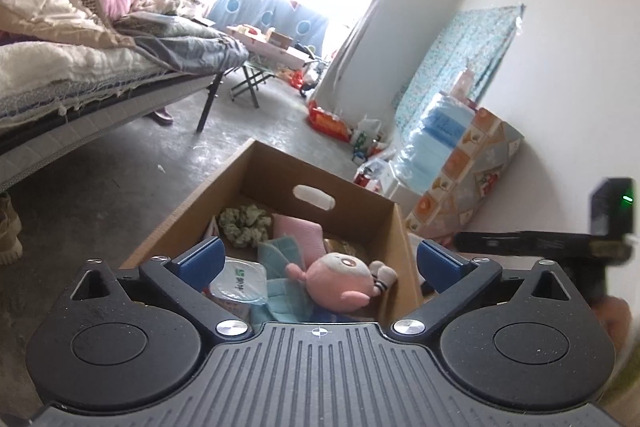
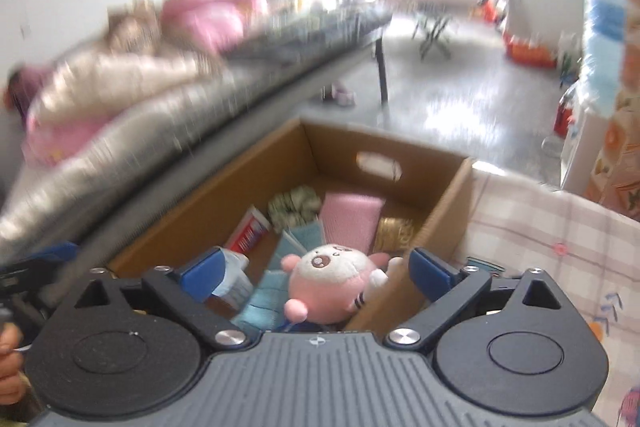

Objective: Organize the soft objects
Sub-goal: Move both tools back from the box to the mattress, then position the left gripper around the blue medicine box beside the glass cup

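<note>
- The left gripper stood wide open with nothing between its blue fingers, hanging above the near end of the cardboard box.
- The right gripper was likewise spread wide and empty; its view was smeared, so fine detail there is uncertain.
- Straight ahead, at twelve o'clock of both grippers, the pink plush toy lay inside the box on a teal cloth, touched by neither gripper.
- Farther in, toward the box's far wall, sat a green scrunchie at about eleven o'clock and a pink pad beside it; a sealed wipes pack lay at nine o'clock of the plush.
- In the right wrist view a checked cloth covered the tabletop at three o'clock of the box.
- Judged from this, several soft things were already boxed; whether more waited outside, for instance on the bed at ten o'clock, cannot be told.
</note>
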The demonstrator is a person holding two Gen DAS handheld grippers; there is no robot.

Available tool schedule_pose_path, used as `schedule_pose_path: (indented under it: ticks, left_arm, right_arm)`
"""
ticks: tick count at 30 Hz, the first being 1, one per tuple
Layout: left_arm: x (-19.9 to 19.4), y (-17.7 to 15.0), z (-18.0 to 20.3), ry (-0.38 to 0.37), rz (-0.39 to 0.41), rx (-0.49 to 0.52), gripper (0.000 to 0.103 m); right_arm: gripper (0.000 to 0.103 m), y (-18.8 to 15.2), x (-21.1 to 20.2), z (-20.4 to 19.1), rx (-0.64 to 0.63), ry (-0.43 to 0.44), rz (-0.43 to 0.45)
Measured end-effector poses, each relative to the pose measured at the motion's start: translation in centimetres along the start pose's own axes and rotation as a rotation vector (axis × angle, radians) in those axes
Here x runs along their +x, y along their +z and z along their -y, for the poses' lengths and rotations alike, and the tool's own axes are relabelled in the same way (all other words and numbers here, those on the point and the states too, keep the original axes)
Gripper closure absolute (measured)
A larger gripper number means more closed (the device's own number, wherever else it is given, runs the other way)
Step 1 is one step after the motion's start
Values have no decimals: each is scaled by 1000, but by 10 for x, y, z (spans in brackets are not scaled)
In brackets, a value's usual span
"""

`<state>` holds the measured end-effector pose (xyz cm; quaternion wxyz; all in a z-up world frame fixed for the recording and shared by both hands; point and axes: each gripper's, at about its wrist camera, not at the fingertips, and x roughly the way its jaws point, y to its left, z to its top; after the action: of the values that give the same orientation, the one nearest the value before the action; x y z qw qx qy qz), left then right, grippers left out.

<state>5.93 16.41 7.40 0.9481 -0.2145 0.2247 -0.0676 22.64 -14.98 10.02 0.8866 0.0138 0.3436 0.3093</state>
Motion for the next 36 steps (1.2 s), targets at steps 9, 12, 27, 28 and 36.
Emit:
schedule_pose_path:
  ticks: [9,12,27,28,36]
  left_arm:
    - [16,-15,64,-83,-85,193,0]
    - [22,-23,90,-110,-108,268,0]
    - [107,-59,229,-285,-329,363,0]
    - [117,-59,238,-287,-355,351,0]
    - [218,-76,315,-291,-552,298,0]
  right_arm:
    - [0,-122,-111,16,185,-124,256]
    - [0,-158,-128,31,280,-195,281]
    - [0,-233,-175,92,396,-424,414]
    - [0,-235,-176,94,390,-437,423]
    - [0,-250,-191,120,412,-467,495]
